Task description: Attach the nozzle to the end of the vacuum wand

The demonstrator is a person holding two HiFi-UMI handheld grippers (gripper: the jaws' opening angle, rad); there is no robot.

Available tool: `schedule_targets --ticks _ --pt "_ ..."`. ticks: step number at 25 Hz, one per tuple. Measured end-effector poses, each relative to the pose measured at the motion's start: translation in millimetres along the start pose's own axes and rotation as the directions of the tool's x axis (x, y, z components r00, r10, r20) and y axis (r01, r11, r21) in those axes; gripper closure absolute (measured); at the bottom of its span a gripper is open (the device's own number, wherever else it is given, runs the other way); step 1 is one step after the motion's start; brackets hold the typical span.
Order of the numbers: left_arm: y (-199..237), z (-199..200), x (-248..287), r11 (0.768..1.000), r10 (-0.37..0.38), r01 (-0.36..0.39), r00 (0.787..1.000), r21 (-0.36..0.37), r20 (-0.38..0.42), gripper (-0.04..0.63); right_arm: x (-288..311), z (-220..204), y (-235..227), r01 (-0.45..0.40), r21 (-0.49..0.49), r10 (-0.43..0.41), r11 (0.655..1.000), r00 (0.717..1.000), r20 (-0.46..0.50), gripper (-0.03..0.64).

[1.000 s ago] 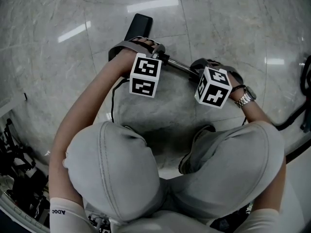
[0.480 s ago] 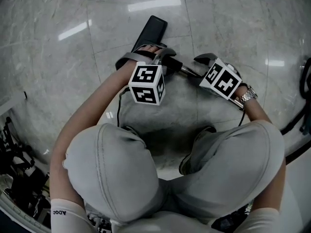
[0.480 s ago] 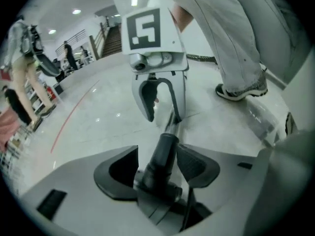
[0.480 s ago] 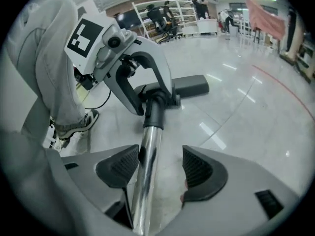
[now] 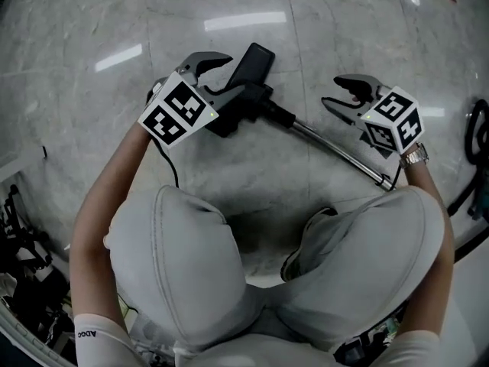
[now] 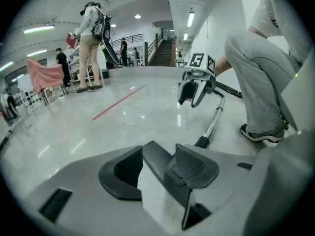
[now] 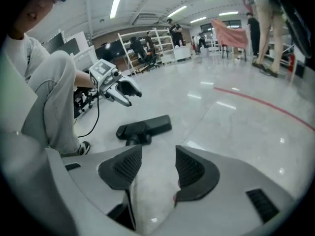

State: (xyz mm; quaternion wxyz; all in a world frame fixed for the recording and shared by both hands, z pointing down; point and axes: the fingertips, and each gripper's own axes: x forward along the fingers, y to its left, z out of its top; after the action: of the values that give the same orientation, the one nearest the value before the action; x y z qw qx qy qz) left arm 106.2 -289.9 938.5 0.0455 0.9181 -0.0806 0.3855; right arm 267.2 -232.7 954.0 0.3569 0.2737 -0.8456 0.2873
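The black nozzle (image 5: pixel 248 69) lies on the marble floor, its neck joined to the metal wand (image 5: pixel 336 147), which runs toward the lower right. My left gripper (image 5: pixel 218 75) hovers over the nozzle's left side, open, its pads off it. In the left gripper view the nozzle (image 6: pixel 156 160) shows behind the spread jaws, with the wand (image 6: pixel 214 124) leading away. My right gripper (image 5: pixel 336 92) hangs right of the wand with its jaws opening and nothing between them. The right gripper view shows the nozzle (image 7: pixel 145 128) on the floor ahead and the left gripper (image 7: pixel 120 90) above it.
The person crouches, knees and a shoe (image 5: pixel 306 251) close behind the wand. A black cable (image 5: pixel 172 170) trails from the left hand. Dark gear (image 5: pixel 23 281) sits at the lower left and a black hose (image 5: pixel 475 140) at the right edge. People (image 6: pixel 91 33) stand far off.
Both grippers have let go of the nozzle neck and the wand, opened, and lifted apart, left one leftward, right one rightward. Nozzle and wand stay on the floor, joined.
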Motion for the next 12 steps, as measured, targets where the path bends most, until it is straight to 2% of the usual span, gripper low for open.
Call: schedule_targets --ticks 1,3,5,8,10,12 --pt "13.8 0.6 -12.0 0.999 0.047 -0.047 0.999 -0.006 0.008 0.384 -14.7 10.4 -13.2 0.049 0.011 -0.050 0.999 0.998 0.040 0.424" --pt "44.7 6.2 -39.5 0.987 0.158 -0.157 0.987 -0.027 0.039 0.468 -47.9 32.5 -40.1 0.158 0.041 -0.162 0.987 0.980 0.118 0.576" --pt "74.8 16.9 -67.4 0.965 0.261 -0.258 0.962 -0.053 0.074 0.534 -79.7 55.4 -58.8 0.228 0.071 -0.237 0.971 0.955 0.178 0.597" --pt "103.8 43.5 -101.5 0.941 0.335 -0.326 0.935 -0.084 0.118 0.556 -117.4 91.4 -70.4 0.295 0.050 -0.299 0.954 0.929 0.220 0.609" --pt "113.4 63.4 -121.1 0.931 0.365 -0.362 0.922 -0.046 0.127 0.580 -137.5 116.8 -73.2 0.347 -0.006 -0.337 0.938 0.913 0.231 0.611" --pt "121.9 78.9 -138.8 0.910 0.404 -0.412 0.907 0.041 0.121 0.584 -160.4 144.8 -77.8 0.416 -0.048 -0.391 0.908 0.883 0.258 0.612"
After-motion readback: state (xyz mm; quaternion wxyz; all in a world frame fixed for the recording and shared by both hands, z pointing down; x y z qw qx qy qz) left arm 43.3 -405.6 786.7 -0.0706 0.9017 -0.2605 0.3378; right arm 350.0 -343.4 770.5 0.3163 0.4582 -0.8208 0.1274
